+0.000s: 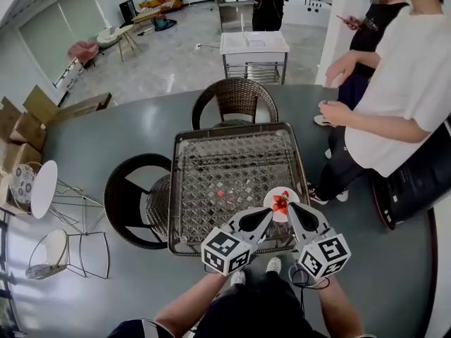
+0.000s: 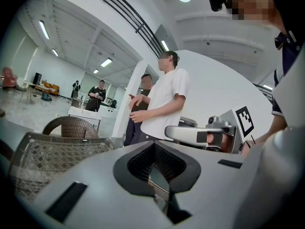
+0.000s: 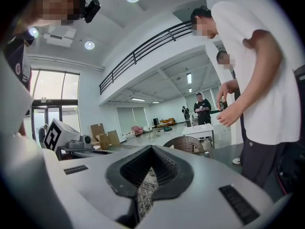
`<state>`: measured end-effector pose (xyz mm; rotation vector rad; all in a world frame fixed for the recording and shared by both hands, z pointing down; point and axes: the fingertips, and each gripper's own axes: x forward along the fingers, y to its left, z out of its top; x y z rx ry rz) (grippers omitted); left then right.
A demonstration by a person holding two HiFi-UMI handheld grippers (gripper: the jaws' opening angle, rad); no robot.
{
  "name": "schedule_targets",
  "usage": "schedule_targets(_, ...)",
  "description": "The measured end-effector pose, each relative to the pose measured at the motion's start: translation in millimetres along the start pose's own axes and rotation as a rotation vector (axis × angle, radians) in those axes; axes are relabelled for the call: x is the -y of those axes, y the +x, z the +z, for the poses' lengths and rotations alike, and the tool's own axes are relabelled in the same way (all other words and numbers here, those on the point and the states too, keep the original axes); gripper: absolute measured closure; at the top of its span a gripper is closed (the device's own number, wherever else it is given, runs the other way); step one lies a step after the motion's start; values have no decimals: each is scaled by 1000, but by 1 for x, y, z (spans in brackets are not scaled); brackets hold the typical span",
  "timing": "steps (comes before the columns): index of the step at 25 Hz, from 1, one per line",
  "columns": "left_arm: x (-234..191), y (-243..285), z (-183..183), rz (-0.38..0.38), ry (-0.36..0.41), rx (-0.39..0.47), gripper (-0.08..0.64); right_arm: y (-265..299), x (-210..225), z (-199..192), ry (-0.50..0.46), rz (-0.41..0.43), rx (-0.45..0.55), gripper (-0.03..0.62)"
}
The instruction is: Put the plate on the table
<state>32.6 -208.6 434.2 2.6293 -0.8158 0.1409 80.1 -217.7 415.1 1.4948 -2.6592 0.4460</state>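
A small white plate (image 1: 280,202) with red strawberries on it lies on the glass top of the square wicker table (image 1: 232,162), near its front right corner. My left gripper (image 1: 267,213) is shut and empty, its tip pointing at the plate's left side. My right gripper (image 1: 291,208) is also shut and empty, its tip at the plate's right side; whether either tip touches the plate I cannot tell. Both gripper views look out level over the table and miss the plate. The left gripper (image 2: 155,144) sees the right gripper (image 2: 209,134); the right gripper (image 3: 151,148) sees the left one's marker cube (image 3: 58,134).
Wicker chairs stand at the table's far side (image 1: 236,98) and left side (image 1: 137,199). A person in a white T-shirt (image 1: 405,83) stands close on the right, another behind. Folding white chairs (image 1: 42,189) and cartons (image 1: 25,122) are at the left. A white trolley (image 1: 254,48) stands beyond.
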Motion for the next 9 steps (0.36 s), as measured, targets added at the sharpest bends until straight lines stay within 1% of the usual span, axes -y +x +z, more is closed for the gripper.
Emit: schedule_targets(9, 2, -1, 4, -3, 1, 4, 555, 0, -6, 8, 4, 11, 15, 588)
